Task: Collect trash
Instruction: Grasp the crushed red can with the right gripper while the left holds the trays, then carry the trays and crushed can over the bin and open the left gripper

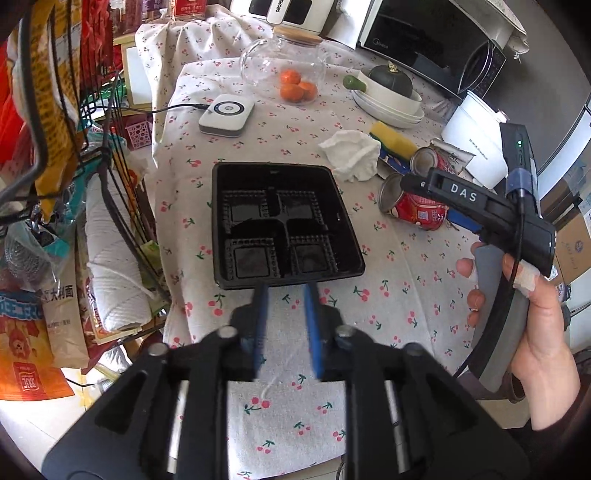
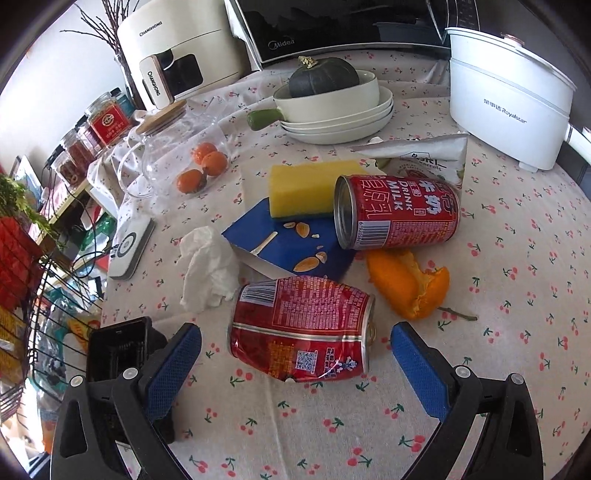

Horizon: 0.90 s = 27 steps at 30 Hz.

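A black compartment tray (image 1: 284, 221) sits on the cherry-print tablecloth; my left gripper (image 1: 286, 290) is at its near rim, its blue fingers narrowly apart and empty, tips touching the rim. My right gripper (image 2: 295, 341) is open, its fingers on either side of a crushed red can (image 2: 301, 326) lying on its side. A second red can (image 2: 395, 212) lies behind it. Near them are an orange peel (image 2: 410, 284), a crumpled tissue (image 2: 208, 267), a blue carton piece with almonds (image 2: 291, 243), a yellow sponge (image 2: 303, 188) and a snack bag (image 2: 424, 158). The tray also shows in the right wrist view (image 2: 118, 347).
A glass jar with oranges (image 2: 184, 158), stacked white plates with a squash (image 2: 332, 107), a white cooker (image 2: 506, 99), a microwave (image 2: 332, 26) and a white charger pad (image 1: 226, 115) stand on the table. A wire rack with bags (image 1: 55, 184) is at the left edge.
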Tool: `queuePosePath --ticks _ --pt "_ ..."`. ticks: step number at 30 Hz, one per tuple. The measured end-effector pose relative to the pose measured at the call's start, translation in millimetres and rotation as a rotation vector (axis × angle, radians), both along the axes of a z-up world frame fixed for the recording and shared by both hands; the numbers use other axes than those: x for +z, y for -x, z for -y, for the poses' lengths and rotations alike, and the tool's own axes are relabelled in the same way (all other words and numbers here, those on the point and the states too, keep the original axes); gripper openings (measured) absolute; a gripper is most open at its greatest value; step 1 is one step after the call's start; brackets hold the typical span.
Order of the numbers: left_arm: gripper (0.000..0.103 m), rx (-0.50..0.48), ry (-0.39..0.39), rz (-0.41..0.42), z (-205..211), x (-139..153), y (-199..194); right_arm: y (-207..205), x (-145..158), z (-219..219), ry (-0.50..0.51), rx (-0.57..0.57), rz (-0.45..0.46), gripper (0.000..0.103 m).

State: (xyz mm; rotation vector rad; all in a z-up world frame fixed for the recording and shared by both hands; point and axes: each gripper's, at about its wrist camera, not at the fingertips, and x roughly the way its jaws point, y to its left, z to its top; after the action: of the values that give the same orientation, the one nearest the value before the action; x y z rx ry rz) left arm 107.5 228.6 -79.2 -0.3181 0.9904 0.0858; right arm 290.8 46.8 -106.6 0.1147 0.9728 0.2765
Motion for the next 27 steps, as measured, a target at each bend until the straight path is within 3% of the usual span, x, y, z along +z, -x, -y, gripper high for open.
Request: queuePosePath --ticks 1,3,4,5,9,11,16,22,27 --pt "0.069 0.008 0.001 0.015 -0.8 1.2 1.8 -2.3 -2.3 -2.0 0.01 -0.001 -0.001 0.103" --pt "0.076 0.019 -0.005 0.034 -2.2 2.8 2.7 -7.0 -7.5 -3.9 0.018 0.002 -0.013 0.103" --pt "0.076 0.019 -0.004 0.032 -3.5 1.8 1.1 -8.5 -9.6 -3.9 0.02 0.007 -0.02 0.1" --pt "0.076 0.024 -0.001 0.032 -5.2 -0.4 -0.6 -9.1 -10.9 -3.8 0.027 0.012 -0.02 0.089" --pt "0.076 0.071 0.028 0.005 -11.5 -16.4 -9.5 -2.7 -10.1 2.2 0.035 0.047 -0.02 0.089" --pt "0.076 0.092 0.019 -0.01 -11.5 -23.1 -15.0 5.7 -6.8 9.1 0.038 0.073 -0.02 0.083" --pt "0.076 0.145 -0.015 -0.015 -10.9 -28.8 -27.7 28.9 6.4 31.3 0.073 0.14 -0.007 0.082" --pt "0.076 0.174 -0.035 -0.036 -8.6 -36.4 -46.5 50.7 15.8 73.5 0.06 0.146 -0.028 0.082" --pt "0.061 0.157 -0.101 -0.071 2.9 -45.1 -55.3 68.5 29.2 106.1 0.088 0.155 -0.021 0.082"
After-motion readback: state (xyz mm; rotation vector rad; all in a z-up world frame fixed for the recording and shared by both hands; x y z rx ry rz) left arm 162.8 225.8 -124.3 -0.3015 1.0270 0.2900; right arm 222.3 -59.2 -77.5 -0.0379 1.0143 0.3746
